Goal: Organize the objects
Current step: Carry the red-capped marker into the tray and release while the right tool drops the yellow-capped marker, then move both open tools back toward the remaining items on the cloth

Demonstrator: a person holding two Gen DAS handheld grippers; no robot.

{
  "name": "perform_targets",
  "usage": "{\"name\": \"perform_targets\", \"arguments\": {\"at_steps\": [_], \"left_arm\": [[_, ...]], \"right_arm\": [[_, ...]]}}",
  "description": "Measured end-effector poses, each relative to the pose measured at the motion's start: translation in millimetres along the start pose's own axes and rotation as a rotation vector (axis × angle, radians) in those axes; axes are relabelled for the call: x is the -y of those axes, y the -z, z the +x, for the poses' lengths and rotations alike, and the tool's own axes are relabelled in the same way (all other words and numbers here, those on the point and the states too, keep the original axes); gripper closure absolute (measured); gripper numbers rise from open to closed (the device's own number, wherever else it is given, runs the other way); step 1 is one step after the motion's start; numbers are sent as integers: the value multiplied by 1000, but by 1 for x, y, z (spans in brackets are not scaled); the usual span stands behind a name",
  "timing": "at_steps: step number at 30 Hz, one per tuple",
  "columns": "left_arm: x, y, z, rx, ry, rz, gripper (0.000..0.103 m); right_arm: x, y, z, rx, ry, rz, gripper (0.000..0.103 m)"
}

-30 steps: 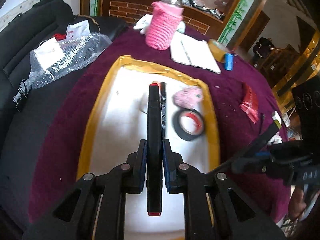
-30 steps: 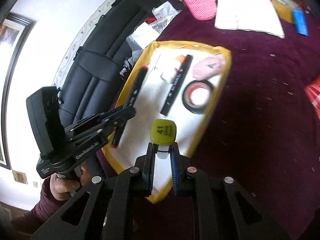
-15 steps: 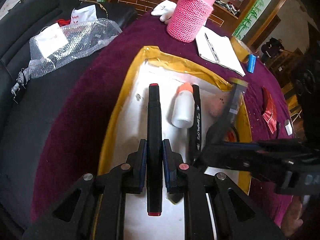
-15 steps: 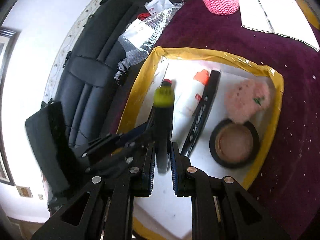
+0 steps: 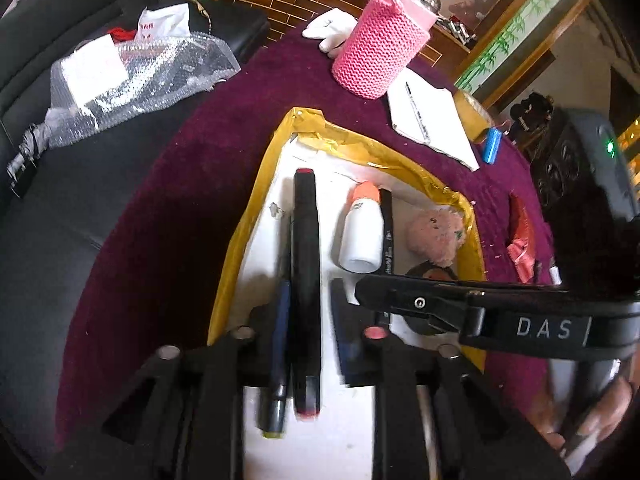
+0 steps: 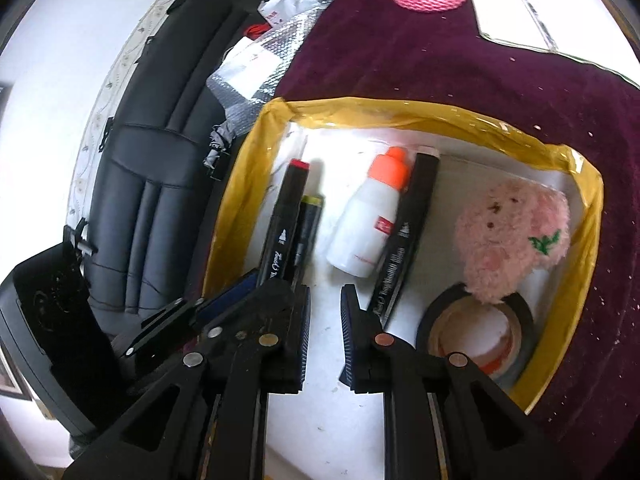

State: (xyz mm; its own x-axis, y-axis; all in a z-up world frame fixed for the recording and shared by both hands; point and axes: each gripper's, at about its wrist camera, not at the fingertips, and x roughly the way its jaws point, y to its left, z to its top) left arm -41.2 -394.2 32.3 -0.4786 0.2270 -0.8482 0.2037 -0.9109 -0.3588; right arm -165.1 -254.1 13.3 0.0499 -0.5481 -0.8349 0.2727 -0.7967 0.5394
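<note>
A white box with a yellow-taped rim (image 5: 256,220) (image 6: 400,110) sits on the maroon cloth. My left gripper (image 5: 312,292) is low inside it and its jaws are opening. The black marker with red caps (image 5: 306,248) (image 6: 282,216) lies between the pads, which stand off it. A grey marker with a yellow-green cap (image 6: 308,224) lies right beside it. My right gripper (image 6: 325,300) hovers over the box floor, jaws opening, with only white floor between them. In the left wrist view the right gripper (image 5: 362,288) crosses in from the right.
The box also holds a white bottle with an orange cap (image 6: 368,232), another black marker (image 6: 404,240), a pink plush (image 6: 512,236) and a tape roll (image 6: 476,336). Behind it stand a pink knitted holder (image 5: 380,44) and a notebook (image 5: 432,124). Bubble wrap (image 5: 132,76) lies on a black chair at left.
Both grippers came down into the box. The left jaws widened off the red-capped marker. The yellow-green-capped marker left the right jaws and now lies beside the red-capped one.
</note>
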Motion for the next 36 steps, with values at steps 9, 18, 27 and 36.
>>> {"name": "perform_targets", "arguments": {"at_steps": [9, 18, 27, 36], "left_arm": [[20, 5, -34, 32, 21, -17, 56], [91, 31, -71, 73, 143, -12, 48], [169, 77, -42, -87, 228, 36, 48], [246, 116, -30, -149, 227, 129, 48]], "right_arm": [[30, 31, -56, 121, 48, 55, 42], [68, 103, -112, 220, 81, 79, 41], [147, 196, -180, 315, 178, 163, 41], [305, 277, -284, 482, 207, 557, 42]]}}
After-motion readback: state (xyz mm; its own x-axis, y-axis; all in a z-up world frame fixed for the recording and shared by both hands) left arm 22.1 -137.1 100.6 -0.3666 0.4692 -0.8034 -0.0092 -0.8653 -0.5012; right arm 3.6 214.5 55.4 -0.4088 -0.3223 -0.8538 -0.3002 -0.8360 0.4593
